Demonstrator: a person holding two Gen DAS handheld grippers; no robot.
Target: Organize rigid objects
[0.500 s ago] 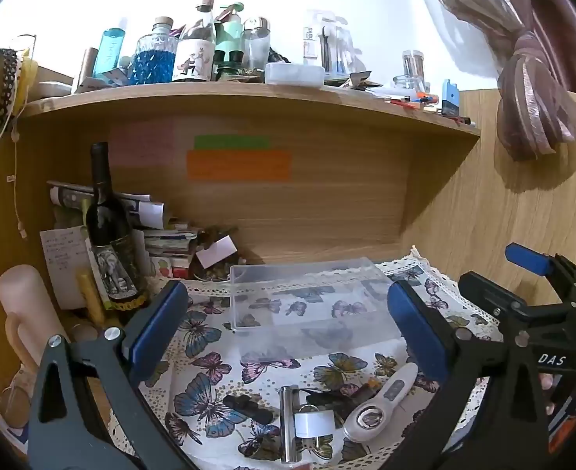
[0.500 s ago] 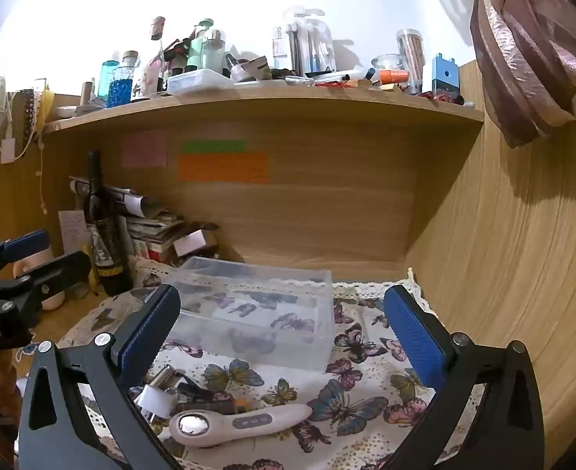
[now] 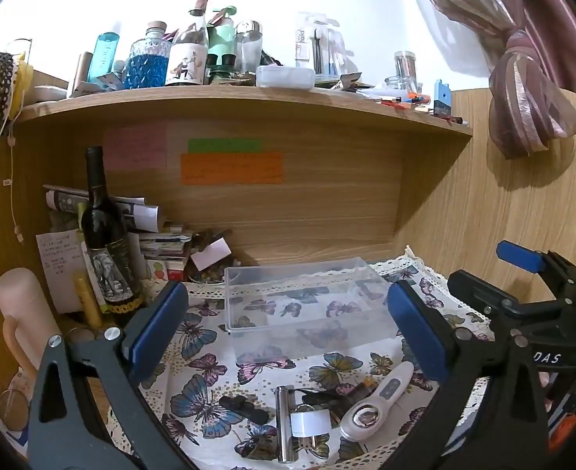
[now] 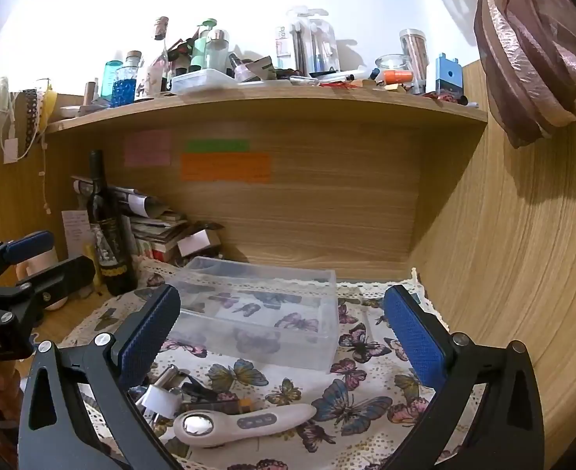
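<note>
A clear plastic box stands empty on the butterfly cloth. In front of it lie a white handheld device with a round lens, a metal cylinder, a white roll and a small black item. My left gripper is open and empty above these. My right gripper is open and empty over the device; it shows at the right of the left wrist view. The left gripper shows at the left of the right wrist view.
A dark wine bottle and stacked papers stand at the back left. A pale pink cup is at far left. A cluttered shelf hangs above. A wooden wall bounds the right.
Nothing has visibly changed.
</note>
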